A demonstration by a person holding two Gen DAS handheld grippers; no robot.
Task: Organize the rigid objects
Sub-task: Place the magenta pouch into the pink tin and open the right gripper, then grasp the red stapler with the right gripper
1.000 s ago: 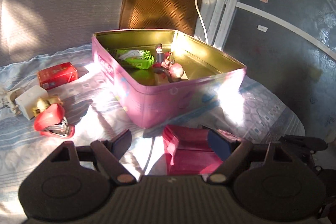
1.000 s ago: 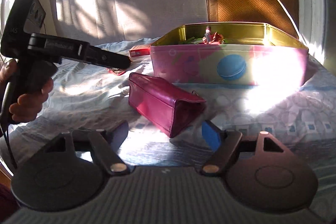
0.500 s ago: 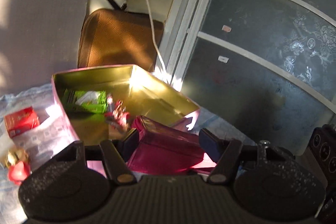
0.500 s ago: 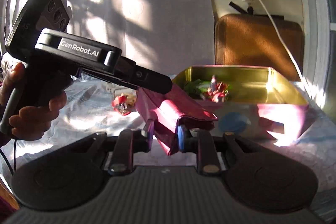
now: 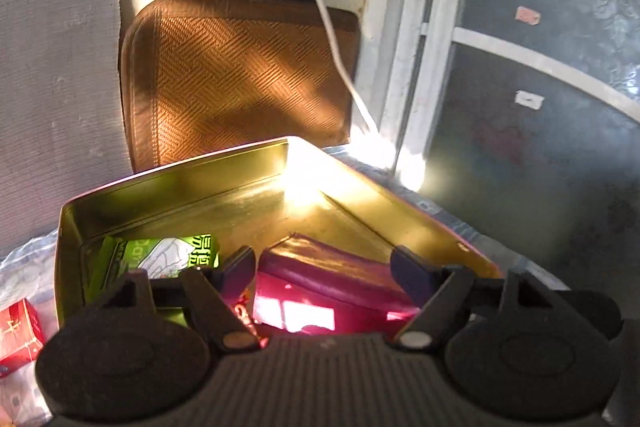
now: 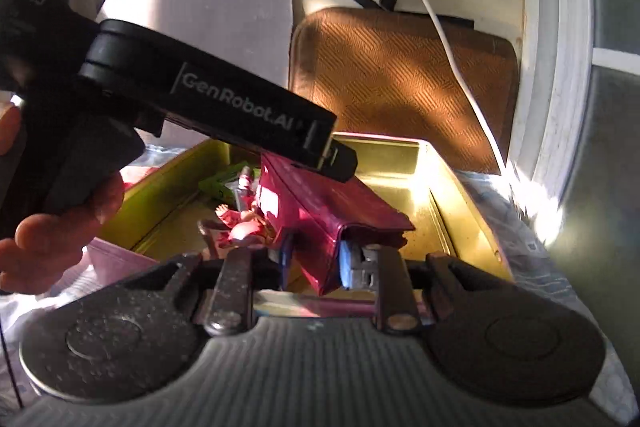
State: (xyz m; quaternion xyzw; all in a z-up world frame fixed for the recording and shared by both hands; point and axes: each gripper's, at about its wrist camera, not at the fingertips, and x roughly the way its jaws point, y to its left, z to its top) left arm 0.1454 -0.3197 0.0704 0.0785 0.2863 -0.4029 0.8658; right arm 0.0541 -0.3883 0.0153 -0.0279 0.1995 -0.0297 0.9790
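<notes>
A magenta purse [image 6: 340,203] hangs over the open pink tin with a gold inside [image 6: 440,195]. My right gripper [image 6: 314,261] is shut on the purse's near end. My left gripper [image 5: 324,263] has its jaws wide apart around the purse's other end [image 5: 320,275]; whether the pads touch it I cannot tell. The left gripper's body [image 6: 224,103] crosses the right wrist view above the purse. Inside the tin [image 5: 180,195] lie a green packet [image 5: 168,255] and a small pink figure [image 6: 244,223].
A red box [image 5: 16,331] lies on the patterned cloth left of the tin. A brown woven cushion [image 5: 240,75] leans on the wall behind it. A white cable [image 5: 332,39] hangs from a power strip. A glass door [image 5: 540,87] stands at the right.
My right gripper closed on the purse and lifted it from the cloth to above the tin. My left gripper moved up and forward with it, jaws still apart.
</notes>
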